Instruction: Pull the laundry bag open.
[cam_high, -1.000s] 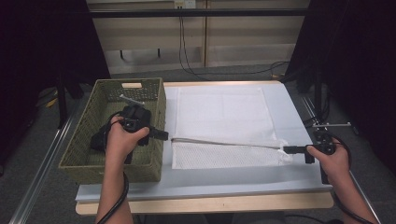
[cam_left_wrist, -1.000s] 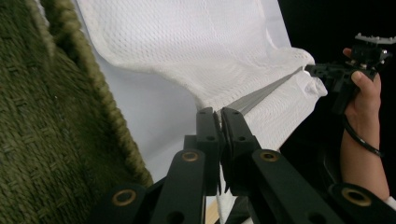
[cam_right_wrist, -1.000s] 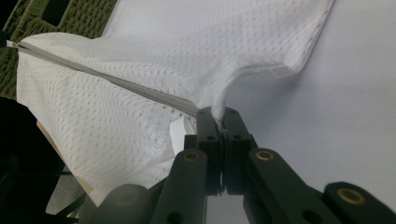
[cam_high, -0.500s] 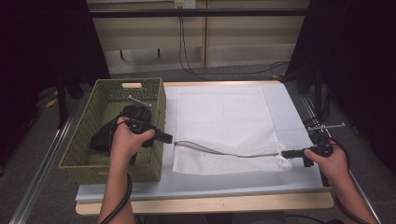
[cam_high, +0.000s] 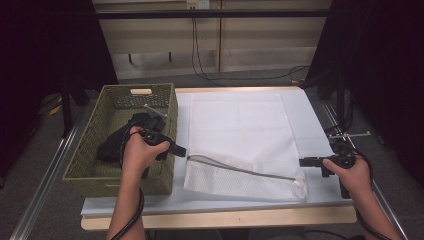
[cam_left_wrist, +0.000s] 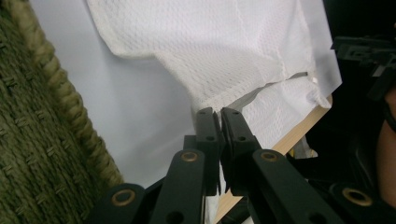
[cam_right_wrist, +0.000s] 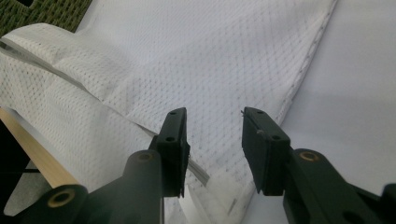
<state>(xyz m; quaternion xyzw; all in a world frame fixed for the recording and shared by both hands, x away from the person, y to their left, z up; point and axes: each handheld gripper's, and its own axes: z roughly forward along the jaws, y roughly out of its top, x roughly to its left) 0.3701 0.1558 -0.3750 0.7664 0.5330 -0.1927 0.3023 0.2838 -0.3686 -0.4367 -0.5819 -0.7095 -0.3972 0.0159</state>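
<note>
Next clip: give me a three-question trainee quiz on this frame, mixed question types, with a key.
1. True or false: the left gripper pinches the white cloth.
2. What stands left of the cloth? A) a metal tray B) a woven basket C) a bucket
3. How do the right gripper's jaws stand?

Key:
1. True; its jaws are closed on the cloth's edge.
2. B
3. Apart, just opened, with the cloth's corner lying loose under them.

Basket (cam_high: 165, 107) leftward — right table edge (cam_high: 312, 107) open

The right gripper (cam_right_wrist: 212, 149), jaws just opening, hangs over the white mesh cloth (cam_right_wrist: 187, 70).
</note>
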